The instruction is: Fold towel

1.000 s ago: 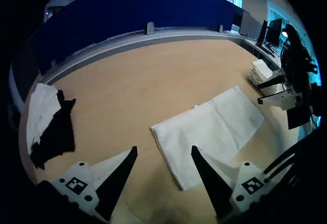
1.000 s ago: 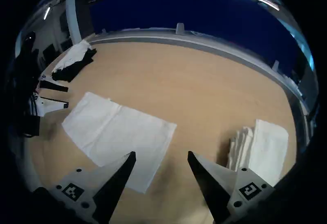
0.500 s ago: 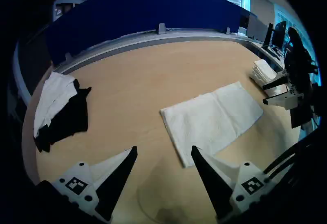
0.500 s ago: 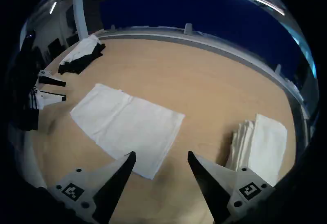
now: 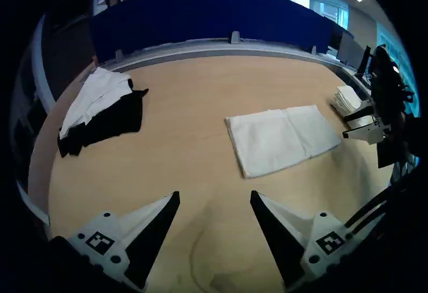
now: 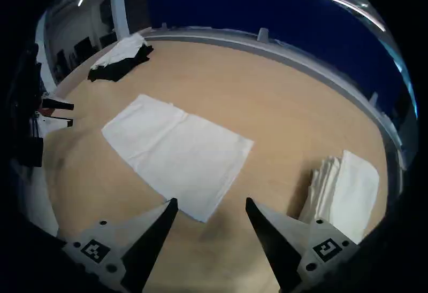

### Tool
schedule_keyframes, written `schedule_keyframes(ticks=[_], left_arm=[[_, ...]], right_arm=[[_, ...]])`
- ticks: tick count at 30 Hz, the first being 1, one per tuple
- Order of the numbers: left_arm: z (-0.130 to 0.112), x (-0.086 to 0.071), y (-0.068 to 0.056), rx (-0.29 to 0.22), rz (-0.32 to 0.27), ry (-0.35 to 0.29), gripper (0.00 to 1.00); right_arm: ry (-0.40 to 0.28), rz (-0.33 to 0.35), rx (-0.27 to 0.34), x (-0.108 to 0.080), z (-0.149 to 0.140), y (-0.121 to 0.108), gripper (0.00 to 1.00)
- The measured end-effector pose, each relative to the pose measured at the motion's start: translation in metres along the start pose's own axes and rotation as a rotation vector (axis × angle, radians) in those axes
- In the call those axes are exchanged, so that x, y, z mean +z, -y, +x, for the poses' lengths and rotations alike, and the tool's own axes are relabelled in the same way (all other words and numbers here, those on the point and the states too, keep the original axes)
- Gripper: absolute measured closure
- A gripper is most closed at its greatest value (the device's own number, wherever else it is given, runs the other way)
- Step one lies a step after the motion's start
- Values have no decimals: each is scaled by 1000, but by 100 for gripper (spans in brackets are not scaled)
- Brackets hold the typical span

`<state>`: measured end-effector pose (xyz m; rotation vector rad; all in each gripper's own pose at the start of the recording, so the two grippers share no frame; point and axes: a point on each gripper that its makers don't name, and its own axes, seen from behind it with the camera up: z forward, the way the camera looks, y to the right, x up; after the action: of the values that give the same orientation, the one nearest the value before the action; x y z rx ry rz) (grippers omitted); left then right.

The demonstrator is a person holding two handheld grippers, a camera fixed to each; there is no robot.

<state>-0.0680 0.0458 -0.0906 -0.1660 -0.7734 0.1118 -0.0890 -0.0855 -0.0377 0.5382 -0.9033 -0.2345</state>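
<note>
Left gripper (image 5: 213,192) and right gripper (image 6: 210,199) have pulled back; towel (image 5: 281,139) now lies farther off, right of centre in left gripper view, flat on tabletop (image 5: 182,148). Both jaws wide open, empty. Next fold: pinch matching corners simultaneously, keep edges aligned.

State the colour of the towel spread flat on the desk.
White towel, best in the right gripper view.

Both cams high over near edge of desk (image 5: 182,106), facing divider (image 5: 214,9), angled inward, sharing towel (image 5: 281,139).
</note>
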Motion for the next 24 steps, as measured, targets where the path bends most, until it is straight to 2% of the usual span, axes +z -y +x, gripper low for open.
schedule_keyframes(ticks=[9,15,20,24], left_arm=[[-29,-33,17,-76,60,7,2],[-42,-41,20,-93,74,15,2],[-46,-45,22,-89,83,15,2],[-51,-48,24,-90,85,18,1]], right_arm=[[35,31,-66,1,-12,7,1],[58,48,-105,2,-19,10,1],[74,52,-113,6,-23,9,2],[87,58,-113,11,-28,8,11]])
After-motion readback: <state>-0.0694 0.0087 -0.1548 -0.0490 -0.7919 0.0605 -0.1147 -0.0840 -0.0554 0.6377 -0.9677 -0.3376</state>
